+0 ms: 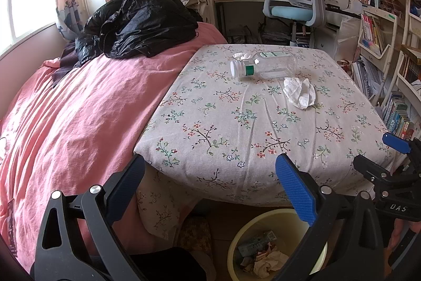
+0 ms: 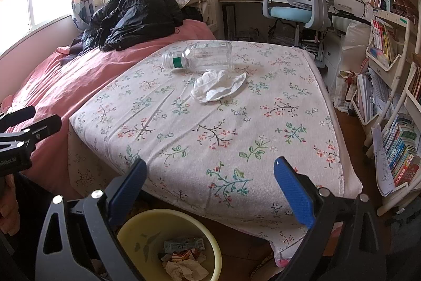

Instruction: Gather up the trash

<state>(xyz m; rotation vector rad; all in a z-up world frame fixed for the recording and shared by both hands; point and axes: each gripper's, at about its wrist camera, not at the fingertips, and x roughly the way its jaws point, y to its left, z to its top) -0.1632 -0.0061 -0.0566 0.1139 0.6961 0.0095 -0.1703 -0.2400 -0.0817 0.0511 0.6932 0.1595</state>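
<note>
Clear bottle [image 2: 200,57] on its side, long axis left-right, cap leftward; both claws [image 1: 210,175] [image 2: 210,175] wide open, empty

The bottle [image 2: 198,57] lies on its side on the tabletop [image 2: 263,123], toward the far edge. Just in front of the bottle lies a crumpled tissue [image 2: 217,86]; behind it lies a smaller tissue [image 1: 242,55]. Left of the tabletop is the bed [image 1: 79,109]. Below its near edge stands the bin [image 2: 131,233], with trash [image 2: 184,254] in it.
</note>
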